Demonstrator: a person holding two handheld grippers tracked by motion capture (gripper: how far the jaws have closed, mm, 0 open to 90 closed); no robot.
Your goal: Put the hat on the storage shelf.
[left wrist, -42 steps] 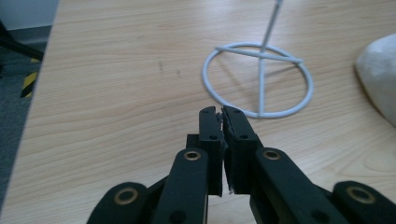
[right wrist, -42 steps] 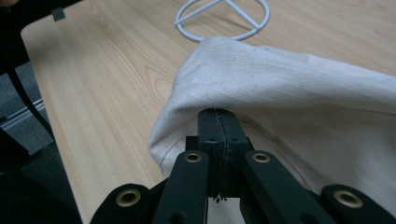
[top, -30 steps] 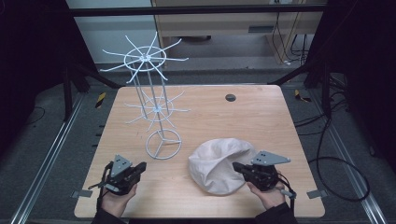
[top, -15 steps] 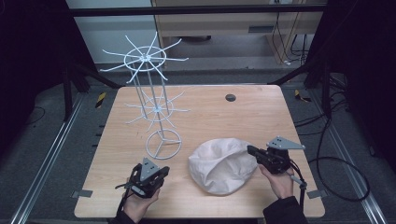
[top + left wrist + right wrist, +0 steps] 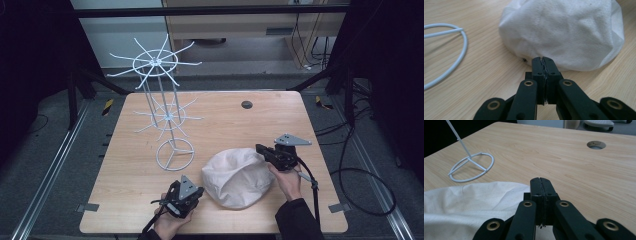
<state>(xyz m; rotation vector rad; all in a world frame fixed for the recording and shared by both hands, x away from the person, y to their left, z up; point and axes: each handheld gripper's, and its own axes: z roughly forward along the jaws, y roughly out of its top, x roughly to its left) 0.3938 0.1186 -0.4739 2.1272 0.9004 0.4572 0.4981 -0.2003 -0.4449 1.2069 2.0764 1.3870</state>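
A cream-white cloth cap [image 5: 236, 176] lies rumpled on the wooden table [image 5: 225, 120], near the front edge. My left gripper [image 5: 196, 191] sits just left of it, shut with nothing between its jaws; in the left gripper view its tips [image 5: 542, 60] point at the cap [image 5: 564, 32] close to the lower hem. My right gripper [image 5: 260, 149] is at the cap's upper right edge, also shut and empty. In the right gripper view its tips [image 5: 541, 181] hover over the cap's [image 5: 466, 207] rim. A white wire rack [image 5: 159, 95] with two tiers of radiating hooks stands left of centre.
The rack's ring base [image 5: 175, 154] rests on the table just left of the cap, and also appears as the ring base [image 5: 472, 166] in the right gripper view. A round cable hole [image 5: 246, 104] sits toward the back. Black frame posts flank the table.
My left gripper moved right along the front edge up to the cap's left side. My right gripper moved away from the front edge, up along the cap's right side to its upper edge.
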